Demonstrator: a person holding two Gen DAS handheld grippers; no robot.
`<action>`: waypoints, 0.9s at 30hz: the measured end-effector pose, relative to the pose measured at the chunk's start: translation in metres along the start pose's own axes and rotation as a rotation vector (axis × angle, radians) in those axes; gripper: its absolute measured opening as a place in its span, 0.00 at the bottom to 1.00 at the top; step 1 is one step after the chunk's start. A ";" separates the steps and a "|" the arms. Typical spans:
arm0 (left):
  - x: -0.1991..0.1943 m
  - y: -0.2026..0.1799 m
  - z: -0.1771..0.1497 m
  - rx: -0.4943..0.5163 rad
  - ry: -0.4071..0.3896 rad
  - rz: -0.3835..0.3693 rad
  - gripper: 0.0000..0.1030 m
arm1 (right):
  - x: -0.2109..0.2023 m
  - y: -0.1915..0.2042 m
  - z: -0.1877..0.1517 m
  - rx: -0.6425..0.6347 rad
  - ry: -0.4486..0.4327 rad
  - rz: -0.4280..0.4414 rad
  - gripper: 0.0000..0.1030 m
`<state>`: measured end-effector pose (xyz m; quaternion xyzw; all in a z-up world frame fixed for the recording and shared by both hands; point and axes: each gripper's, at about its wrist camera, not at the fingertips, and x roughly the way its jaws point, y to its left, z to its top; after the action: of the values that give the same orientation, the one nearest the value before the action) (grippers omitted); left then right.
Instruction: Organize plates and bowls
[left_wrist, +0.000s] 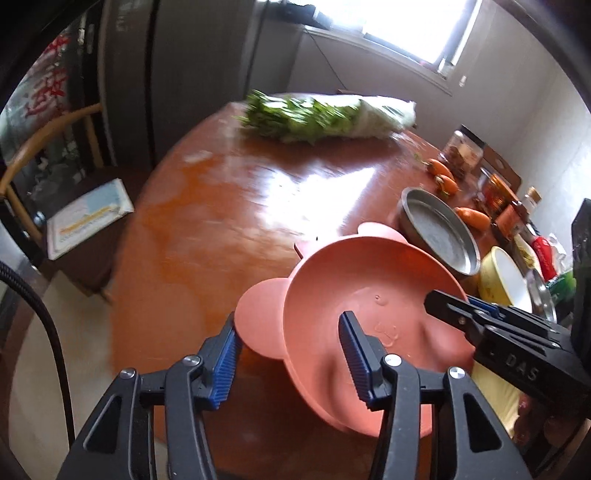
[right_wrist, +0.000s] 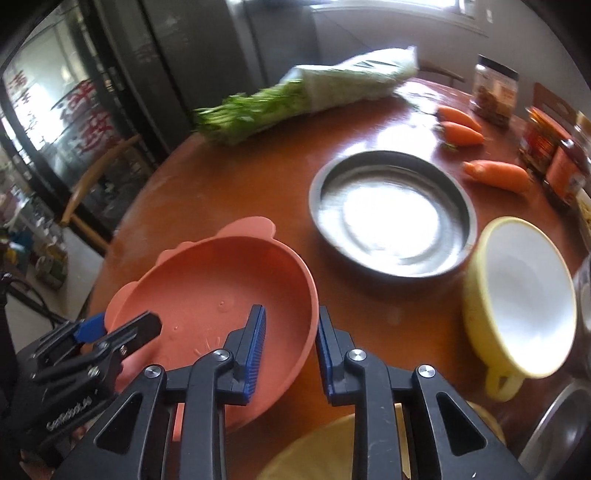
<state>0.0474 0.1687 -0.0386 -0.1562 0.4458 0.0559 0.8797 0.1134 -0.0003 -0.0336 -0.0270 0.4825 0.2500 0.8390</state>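
A pink bowl with ear-shaped handles (left_wrist: 369, 295) (right_wrist: 218, 291) is at the near edge of the round wooden table, tilted. My left gripper (left_wrist: 291, 354) straddles its left rim, jaws wide apart, one finger inside and one outside. My right gripper (right_wrist: 290, 350) straddles its right rim with a narrow gap around the wall. Each gripper shows in the other's view: the right one (left_wrist: 480, 317), the left one (right_wrist: 107, 332). A steel plate (left_wrist: 439, 232) (right_wrist: 391, 214) and a yellow bowl with white inside (left_wrist: 504, 280) (right_wrist: 517, 295) sit to the right.
A bag of greens (left_wrist: 325, 118) (right_wrist: 303, 92) lies at the far side of the table (left_wrist: 221, 206). Carrots (right_wrist: 495, 175) (left_wrist: 472, 218), jars and bottles (right_wrist: 493, 92) (left_wrist: 463, 149) line the right edge. A chair (left_wrist: 55, 177) stands left. A yellow dish (right_wrist: 317, 450) lies below my right gripper.
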 end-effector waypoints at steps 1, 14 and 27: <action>-0.003 0.005 0.000 -0.003 -0.006 0.007 0.52 | 0.000 0.008 0.001 -0.012 -0.003 0.007 0.26; -0.007 0.037 -0.009 -0.005 -0.017 0.046 0.51 | 0.028 0.042 -0.006 -0.074 0.028 0.000 0.27; 0.003 0.021 -0.010 0.048 -0.024 0.049 0.52 | 0.024 0.028 -0.008 -0.052 0.009 -0.023 0.28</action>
<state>0.0368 0.1855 -0.0513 -0.1234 0.4401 0.0689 0.8868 0.1045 0.0318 -0.0524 -0.0555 0.4794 0.2528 0.8386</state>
